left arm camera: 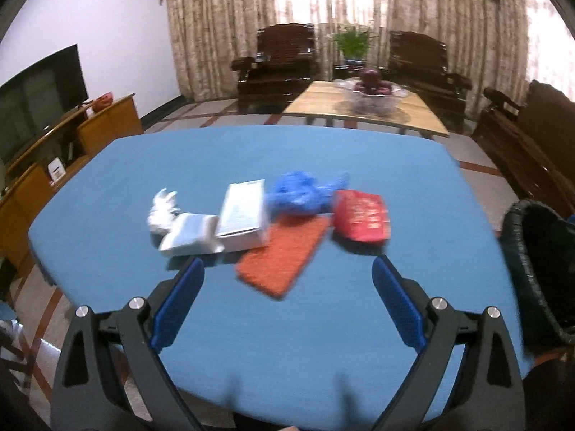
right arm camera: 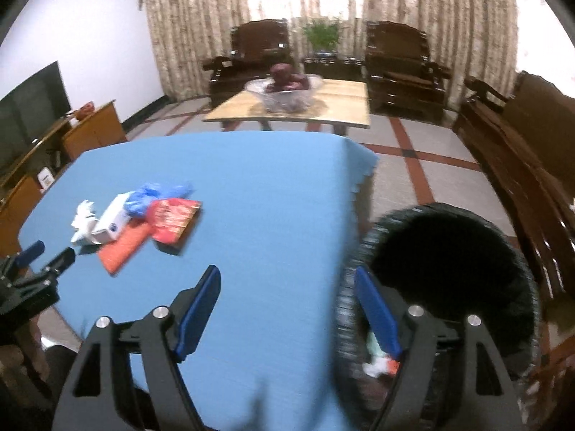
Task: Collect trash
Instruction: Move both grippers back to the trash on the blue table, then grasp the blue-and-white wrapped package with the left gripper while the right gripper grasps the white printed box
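On the blue-covered desk [left arm camera: 287,323] a loose heap of trash is seen at about 12 o'clock of the left claw [left arm camera: 287,276]. Left to right it holds a crumpled white tissue [left arm camera: 161,208], a small grey-white carton [left arm camera: 190,239], a taller white cardboard box [left arm camera: 242,215], a flat orange rectangular pad [left arm camera: 282,255], a scrunched blue plastic bag [left arm camera: 302,194] and a red foil packet [left arm camera: 361,219]. All are judged light. The tissue and bag would crush softly and can be pinched anywhere; the boxes are stiffer and best taken across their narrow sides; the pad lies flat and would need an edge lifted; the foil may slip.

The left claw is held wide apart and empty, low over the desk, just short of the heap. The right claw [right arm camera: 287,301] is likewise spread wide and empty, at the desk's right edge, its right finger over the rim of the round black-lined bin [right arm camera: 449,222], where some scraps already lie.
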Action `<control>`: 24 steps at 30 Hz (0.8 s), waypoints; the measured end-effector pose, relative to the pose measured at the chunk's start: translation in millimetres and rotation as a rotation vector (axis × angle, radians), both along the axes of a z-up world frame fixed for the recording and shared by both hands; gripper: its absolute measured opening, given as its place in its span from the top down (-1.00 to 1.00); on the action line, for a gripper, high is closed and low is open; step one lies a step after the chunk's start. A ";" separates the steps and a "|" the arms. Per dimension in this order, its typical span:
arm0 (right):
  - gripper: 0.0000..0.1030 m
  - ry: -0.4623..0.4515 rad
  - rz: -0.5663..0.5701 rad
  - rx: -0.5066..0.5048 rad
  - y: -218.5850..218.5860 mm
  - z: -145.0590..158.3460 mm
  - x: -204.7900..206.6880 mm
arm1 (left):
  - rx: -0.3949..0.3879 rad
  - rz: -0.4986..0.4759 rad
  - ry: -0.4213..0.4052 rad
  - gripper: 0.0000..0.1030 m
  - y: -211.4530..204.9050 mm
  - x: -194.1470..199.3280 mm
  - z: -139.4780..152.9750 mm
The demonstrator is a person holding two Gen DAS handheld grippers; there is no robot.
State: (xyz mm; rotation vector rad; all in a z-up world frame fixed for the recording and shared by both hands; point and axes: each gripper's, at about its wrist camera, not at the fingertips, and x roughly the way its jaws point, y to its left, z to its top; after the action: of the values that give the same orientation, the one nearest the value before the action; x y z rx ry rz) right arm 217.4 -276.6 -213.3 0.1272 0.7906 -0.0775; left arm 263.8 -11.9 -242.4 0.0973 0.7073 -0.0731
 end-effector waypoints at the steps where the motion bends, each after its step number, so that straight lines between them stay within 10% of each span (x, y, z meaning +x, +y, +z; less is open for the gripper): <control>1: -0.46 0.004 0.013 0.001 12.3 -2.3 6.4 | -0.002 0.008 -0.001 -0.78 7.7 1.8 -1.5; 24: -0.46 0.059 0.189 -0.030 172.8 -45.9 92.2 | -0.066 0.018 0.071 -0.78 123.6 90.1 -77.3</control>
State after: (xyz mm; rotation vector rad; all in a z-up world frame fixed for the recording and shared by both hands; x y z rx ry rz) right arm 309.6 -103.8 -259.2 0.0211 0.8568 0.0860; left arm 353.9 111.6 -319.7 0.0253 0.7758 -0.0829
